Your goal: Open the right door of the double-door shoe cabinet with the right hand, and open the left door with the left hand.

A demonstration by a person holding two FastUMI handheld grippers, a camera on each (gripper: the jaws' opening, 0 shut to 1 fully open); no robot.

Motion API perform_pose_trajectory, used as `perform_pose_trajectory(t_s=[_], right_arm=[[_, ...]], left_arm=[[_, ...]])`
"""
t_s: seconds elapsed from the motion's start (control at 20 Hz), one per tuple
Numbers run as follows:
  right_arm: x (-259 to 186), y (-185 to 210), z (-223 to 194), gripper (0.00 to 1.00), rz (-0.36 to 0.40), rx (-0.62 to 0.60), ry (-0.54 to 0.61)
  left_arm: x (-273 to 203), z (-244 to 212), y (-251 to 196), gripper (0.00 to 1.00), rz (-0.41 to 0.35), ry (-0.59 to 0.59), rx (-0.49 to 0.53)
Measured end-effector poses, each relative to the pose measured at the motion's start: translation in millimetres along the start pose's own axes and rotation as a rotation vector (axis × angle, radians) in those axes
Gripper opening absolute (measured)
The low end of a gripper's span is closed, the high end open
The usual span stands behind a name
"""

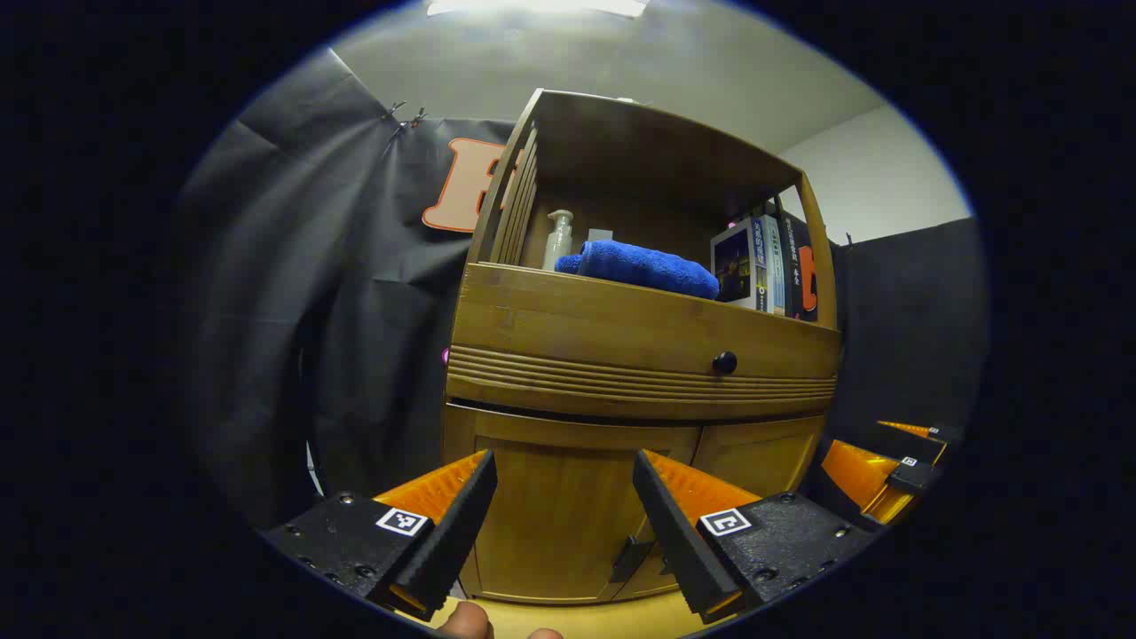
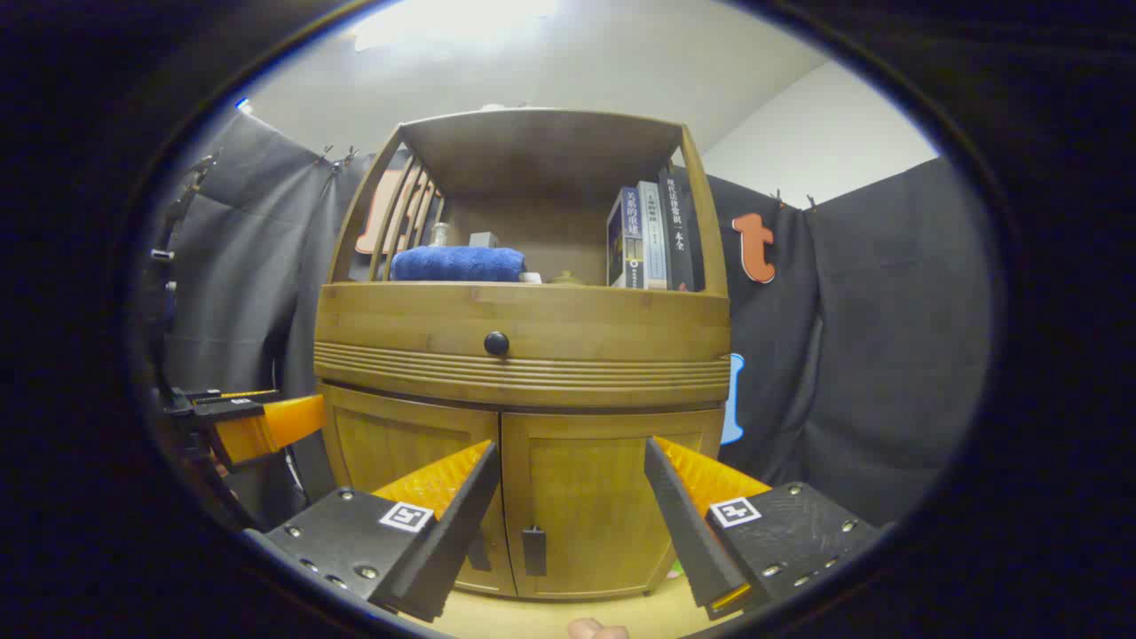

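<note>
1. In the left gripper view the left tool [image 1: 564,506] stands with its fingers spread wide and nothing between them, pointed at the left door [image 1: 559,524] of the shoe cabinet [image 1: 639,346].
2. In the right gripper view the right tool [image 2: 572,501] is likewise wide and empty, facing the right door [image 2: 603,497]; both doors are closed, their small dark handles [image 2: 533,550] side by side at the middle seam.
3. The cabinet rests on a pale wooden floor [image 2: 532,617].
4. Above the doors is a drawer with a round black knob [image 2: 496,343].
5. The open shelf on top holds a folded blue towel [image 2: 458,264], a pump bottle [image 1: 557,240] and upright books [image 2: 652,235].
6. Black cloth [image 2: 870,337] hangs behind, under a white wall [image 2: 816,142] and ceiling.
</note>
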State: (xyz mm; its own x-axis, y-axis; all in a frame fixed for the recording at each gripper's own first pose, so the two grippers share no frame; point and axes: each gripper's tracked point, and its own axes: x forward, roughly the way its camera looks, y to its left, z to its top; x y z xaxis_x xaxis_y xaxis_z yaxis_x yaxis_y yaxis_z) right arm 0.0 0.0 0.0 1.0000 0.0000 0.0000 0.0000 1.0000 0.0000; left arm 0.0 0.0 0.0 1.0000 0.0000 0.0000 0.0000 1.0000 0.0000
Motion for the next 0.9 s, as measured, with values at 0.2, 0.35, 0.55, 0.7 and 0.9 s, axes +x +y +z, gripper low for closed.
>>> perform_pose_trajectory(t_s=[0.2,0.35,0.55,0.7,0.9], right_arm=[[5,2,-5,0.95,0.008,0.010,0.009],[8,2,-10,0.98,0.008,0.005,0.024],[15,3,-25,0.95,0.007,0.002,0.049],[27,7,-52,0.96,0.008,-0.010,0.100],[39,15,-92,0.96,0.012,-0.025,0.185]], left_arm=[[5,-7,-1,0.96,0.010,0.046,0.017],[6,-11,-4,0.96,-0.006,0.063,-0.012],[4,-7,8,0.96,0.028,0.043,-0.004],[2,-5,19,0.96,0.056,0.034,-0.006],[3,-7,28,0.96,0.077,0.040,-0.004]])
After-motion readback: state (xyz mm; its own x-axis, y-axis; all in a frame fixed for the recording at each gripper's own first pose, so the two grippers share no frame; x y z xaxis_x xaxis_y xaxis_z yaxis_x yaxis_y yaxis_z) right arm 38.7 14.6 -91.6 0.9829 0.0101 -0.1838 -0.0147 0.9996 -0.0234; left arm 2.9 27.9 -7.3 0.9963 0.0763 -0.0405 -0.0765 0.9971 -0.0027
